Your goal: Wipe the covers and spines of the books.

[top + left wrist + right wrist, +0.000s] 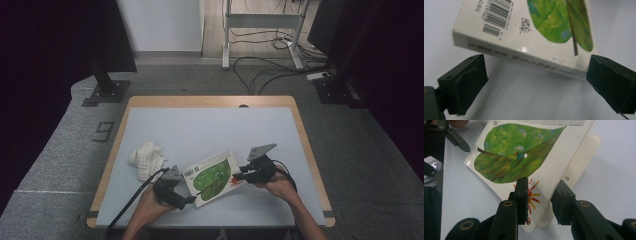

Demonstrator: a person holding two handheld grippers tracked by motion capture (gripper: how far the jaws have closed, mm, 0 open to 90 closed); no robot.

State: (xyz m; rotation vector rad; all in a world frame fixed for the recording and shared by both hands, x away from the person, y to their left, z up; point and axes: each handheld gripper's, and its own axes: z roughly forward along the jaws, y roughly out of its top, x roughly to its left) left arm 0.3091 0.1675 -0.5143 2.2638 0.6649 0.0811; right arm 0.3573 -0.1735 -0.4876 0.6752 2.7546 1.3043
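While one board book (212,177) lies near the six o'clock edge of the pale surface (200,125), two tools work at it, one from each side. The left tool (186,199) sits at about seven o'clock of the surface, held by the person's left hand (150,202), and points toward the book's spine. In the left gripper view its two black jaws stand wide apart on either side of the spine end of the book (524,32), with bare surface (529,95) between them; the right-hand jaw looks to be at the book's corner, though whether it touches cannot be told. This tool is released and grips nothing. The right tool (239,176) comes in from about five o'clock, carried by the right hand (277,186). In the right gripper view its jaws are clenched on the top cover (529,157) of the book, near the corner with the red sun drawing, and that one leaf is lifted off the pages beneath (584,162). The cover shows one large green leaf with a single small hole. One barcode block sits near the spine in the left gripper view. One crumpled white cloth (146,157) lies at about nine o'clock of the book, apart from it. Each tool carries one grey three-cornered plate and one trailing cable.
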